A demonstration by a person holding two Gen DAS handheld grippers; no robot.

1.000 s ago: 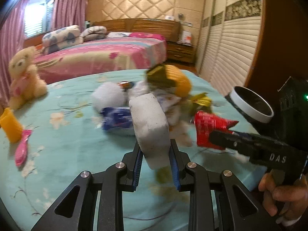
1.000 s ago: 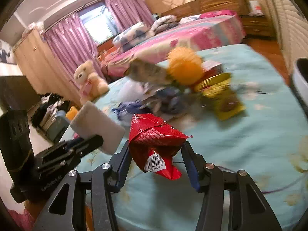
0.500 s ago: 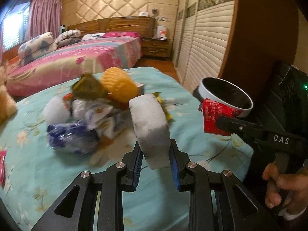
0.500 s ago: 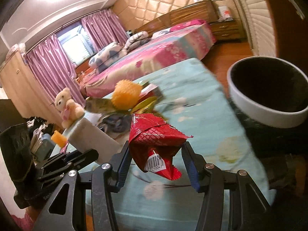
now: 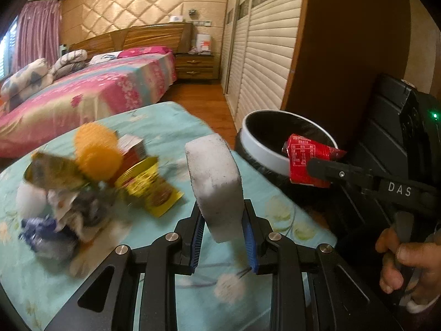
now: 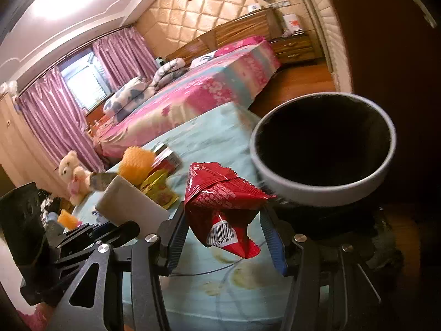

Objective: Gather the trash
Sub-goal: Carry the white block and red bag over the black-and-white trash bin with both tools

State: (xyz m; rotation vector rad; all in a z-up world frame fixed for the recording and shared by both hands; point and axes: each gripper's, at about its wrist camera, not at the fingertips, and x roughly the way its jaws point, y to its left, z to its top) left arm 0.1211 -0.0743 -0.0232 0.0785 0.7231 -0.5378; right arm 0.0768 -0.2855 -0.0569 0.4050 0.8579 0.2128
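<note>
While the left tongs [image 5: 223,237] clamp a white foam block [image 5: 215,182] upright between their blue pads, we note the right tongs [image 6: 224,237] are closed on a red snack wrapper [image 6: 220,207], barcode facing the camera. In the left wrist view the red snack wrapper [image 5: 308,162] sits at the near rim of the trash bin [image 5: 264,151], overlapping its opening. In the right wrist view the trash bin [image 6: 325,187], white-rimmed with a dark interior, stands just beyond the wrapper, off the edge of the counter [image 6: 215,138]. We see the person's right hand [image 5: 405,259] on the grip of the right tool.

The counter [image 5: 165,127] carries a floral turquoise cloth. On it, left of the block, lies a pile of remaining trash: a yellow packet [image 5: 154,190], an orange spiky ball [image 5: 96,154], a small red-and-white box [image 5: 132,149], crumpled white and blue wrappers [image 5: 52,220]; the pile is motion-blurred. A teddy bear [image 6: 73,173] sits at the far end. A pink bed [image 5: 88,91] stands behind.
</note>
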